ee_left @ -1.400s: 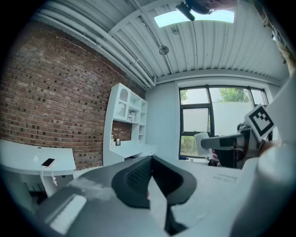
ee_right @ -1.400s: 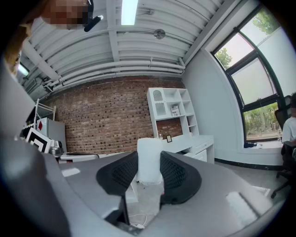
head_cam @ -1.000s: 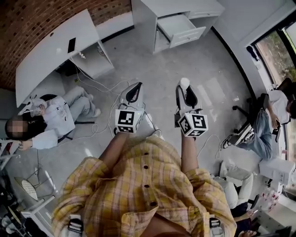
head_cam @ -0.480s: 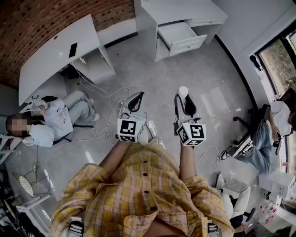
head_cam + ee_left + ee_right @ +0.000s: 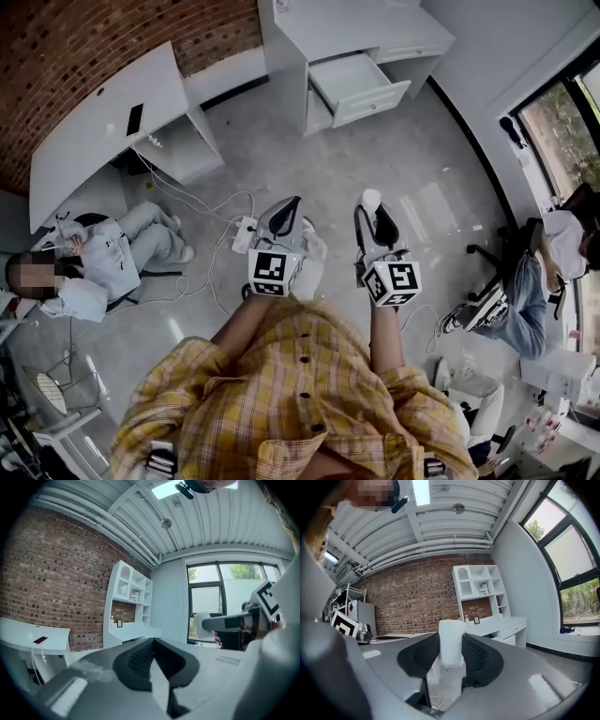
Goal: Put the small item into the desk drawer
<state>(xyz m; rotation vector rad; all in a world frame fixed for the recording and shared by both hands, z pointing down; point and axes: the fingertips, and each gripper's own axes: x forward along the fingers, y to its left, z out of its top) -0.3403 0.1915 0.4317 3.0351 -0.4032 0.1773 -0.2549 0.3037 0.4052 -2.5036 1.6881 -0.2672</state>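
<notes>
The grey floor (image 5: 375, 159) carries loose white cables (image 5: 192, 199) and a power strip (image 5: 245, 232) near its middle. At left, a curved white surface (image 5: 84, 141) bears a dark phone (image 5: 134, 119). At top, a second white surface (image 5: 347, 23) has its drawer (image 5: 361, 84) pulled open.

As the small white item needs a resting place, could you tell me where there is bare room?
The open white desk drawer looks bare inside. The grey floor before it is clear for passing. White cables and a seated person crowd the left.
</notes>
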